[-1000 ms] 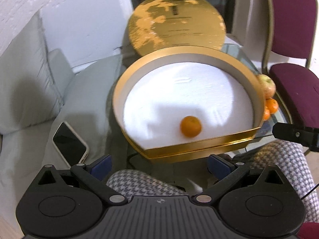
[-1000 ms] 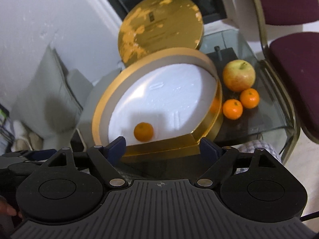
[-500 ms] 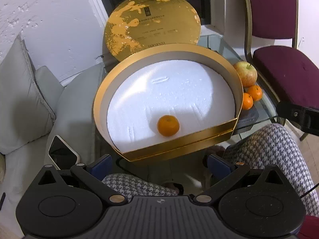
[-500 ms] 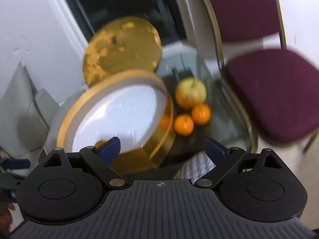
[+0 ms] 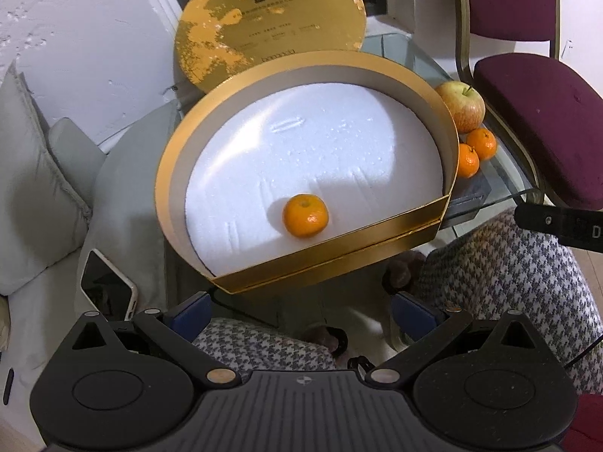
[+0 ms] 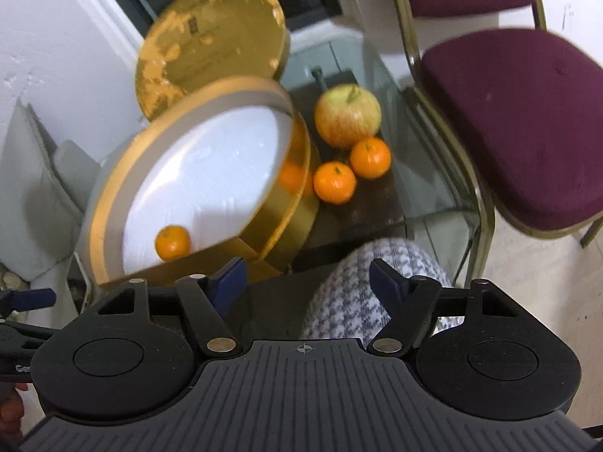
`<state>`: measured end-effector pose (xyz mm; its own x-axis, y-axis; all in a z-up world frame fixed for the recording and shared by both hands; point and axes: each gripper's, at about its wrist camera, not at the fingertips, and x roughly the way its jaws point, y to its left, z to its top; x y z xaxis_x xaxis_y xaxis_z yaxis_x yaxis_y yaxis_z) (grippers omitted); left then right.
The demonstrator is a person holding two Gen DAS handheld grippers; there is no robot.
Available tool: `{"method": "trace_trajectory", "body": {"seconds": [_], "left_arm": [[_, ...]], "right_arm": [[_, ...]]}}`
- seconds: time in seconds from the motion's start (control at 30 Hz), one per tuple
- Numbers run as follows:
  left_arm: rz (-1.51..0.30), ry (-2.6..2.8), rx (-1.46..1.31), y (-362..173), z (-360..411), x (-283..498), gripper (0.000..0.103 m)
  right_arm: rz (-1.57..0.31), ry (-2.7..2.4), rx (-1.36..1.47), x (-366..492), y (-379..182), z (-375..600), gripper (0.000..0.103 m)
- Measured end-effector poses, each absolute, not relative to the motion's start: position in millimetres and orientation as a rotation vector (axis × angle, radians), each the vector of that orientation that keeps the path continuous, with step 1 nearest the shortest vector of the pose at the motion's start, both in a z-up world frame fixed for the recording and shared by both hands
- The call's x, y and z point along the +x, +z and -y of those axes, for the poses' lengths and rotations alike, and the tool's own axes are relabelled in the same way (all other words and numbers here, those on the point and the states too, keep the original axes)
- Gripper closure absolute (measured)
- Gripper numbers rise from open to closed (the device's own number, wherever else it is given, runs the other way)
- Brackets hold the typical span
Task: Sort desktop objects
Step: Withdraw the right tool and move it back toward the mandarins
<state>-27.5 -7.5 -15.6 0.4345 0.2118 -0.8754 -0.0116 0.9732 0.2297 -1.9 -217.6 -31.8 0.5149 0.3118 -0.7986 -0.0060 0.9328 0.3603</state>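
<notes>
A round gold box [image 5: 331, 260] [image 6: 279, 226] with a white foam floor rests on a glass table. One mandarin [image 5: 305, 215] [image 6: 172, 242] lies inside it near the front wall. To the box's right an apple [image 5: 462, 107] [image 6: 347, 116] and two more mandarins [image 6: 334, 182] [image 6: 370, 157] sit on the glass. My left gripper [image 5: 301, 314] hovers open, short of the box's front. Over a knee in houndstooth cloth, my right gripper [image 6: 308, 282] also stands open, nearer than the loose mandarins. Both hold nothing.
The box's gold lid [image 5: 269, 19] [image 6: 211, 41] leans against the wall behind. A phone [image 5: 107, 292] lies on a grey cushion [image 5: 34, 173] at the left. A maroon chair [image 6: 520, 128] stands right of the glass table [image 6: 433, 173]. Houndstooth-clad legs [image 5: 501, 263] are below the table's edge.
My right gripper swung right, away from the box and toward the apple and loose mandarins, and its fingers narrowed slightly. My left gripper's view shifted so the box sits more to the left.
</notes>
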Motion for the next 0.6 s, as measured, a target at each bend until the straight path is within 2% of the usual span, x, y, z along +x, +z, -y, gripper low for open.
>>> {"method": "trace_trajectory", "body": {"seconds": [0.1,0.6], "left_arm": [[-1.127,0.142,0.196,-20,5,-19,0.001],[-1.124,0.185,0.097,-29,-23,26,0.001]], "right_arm": [[-1.056,0.195,0.369,10,-43,221,0.043],[-1.093,0.027,0.593,99,-85,234,0.042]]}}
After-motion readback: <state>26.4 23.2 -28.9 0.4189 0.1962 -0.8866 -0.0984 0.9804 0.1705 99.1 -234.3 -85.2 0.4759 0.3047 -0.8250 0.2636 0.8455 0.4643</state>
